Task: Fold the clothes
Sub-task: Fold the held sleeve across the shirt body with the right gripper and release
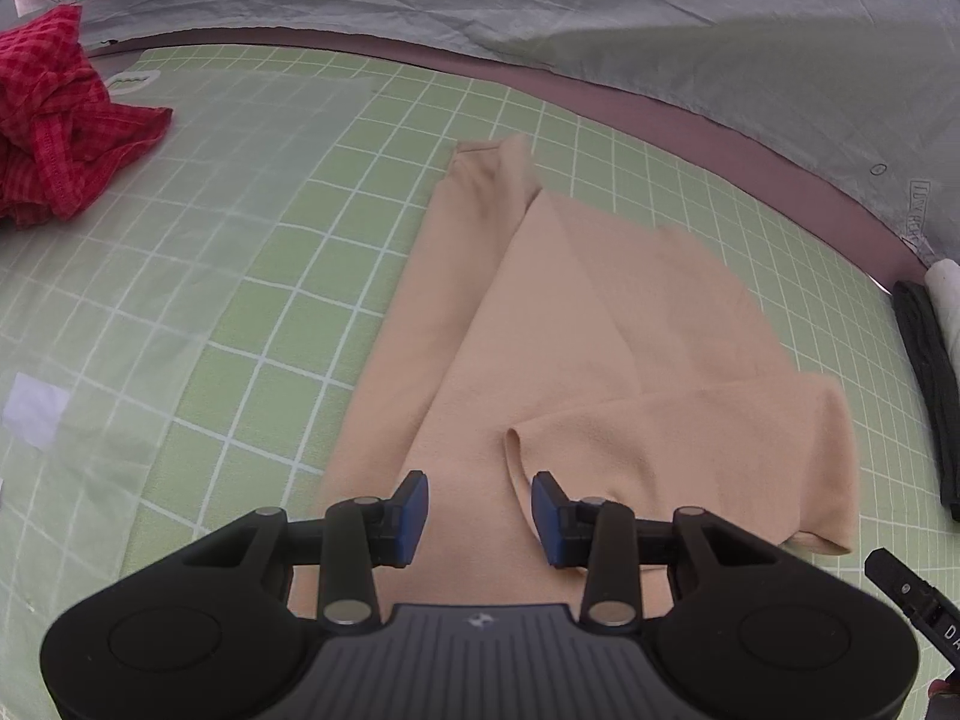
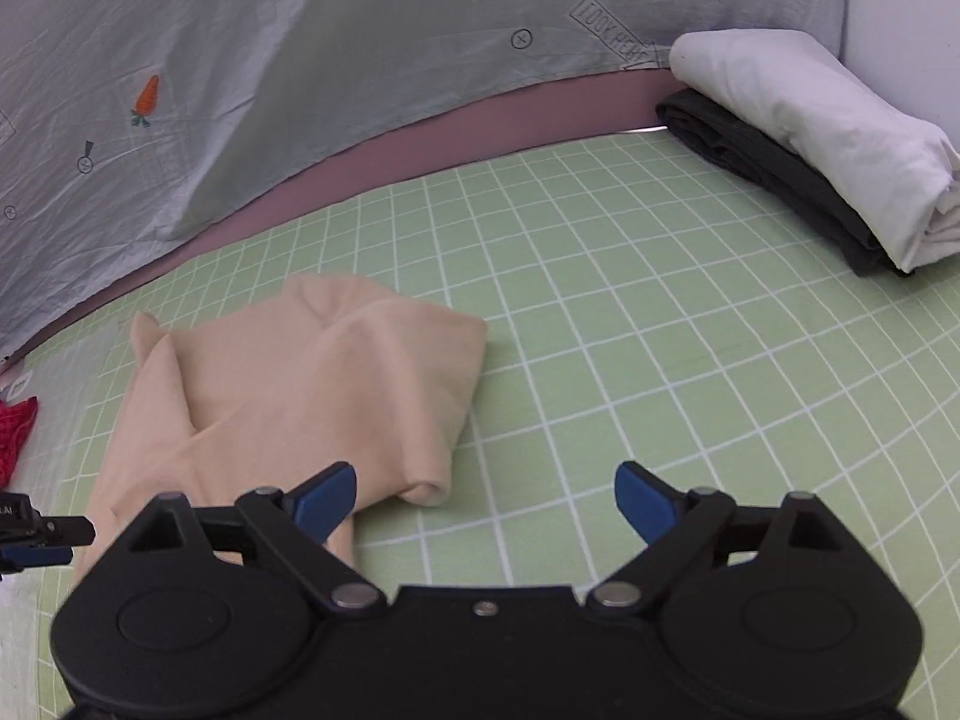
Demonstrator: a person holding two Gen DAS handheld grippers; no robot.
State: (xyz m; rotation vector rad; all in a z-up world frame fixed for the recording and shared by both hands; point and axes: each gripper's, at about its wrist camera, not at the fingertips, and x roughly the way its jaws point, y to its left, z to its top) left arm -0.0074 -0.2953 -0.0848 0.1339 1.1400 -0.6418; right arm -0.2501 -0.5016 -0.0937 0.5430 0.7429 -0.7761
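A beige garment (image 1: 600,330) lies partly folded on the green grid mat (image 1: 270,240), with one sleeve laid across its near end. My left gripper (image 1: 480,510) hovers over the garment's near edge. Its blue pads stand apart, and the cloth between them lies flat and unpinched. In the right wrist view the same beige garment (image 2: 312,384) lies left of centre. My right gripper (image 2: 486,501) is wide open over the bare mat (image 2: 660,330), just right of the garment's folded sleeve end. Nothing is between its fingers.
A crumpled red checked garment (image 1: 54,120) lies at the mat's far left. A folded white cloth (image 2: 810,132) rests on a folded dark one (image 2: 768,180) at the far right. A grey printed sheet (image 2: 240,60) hangs behind the mat.
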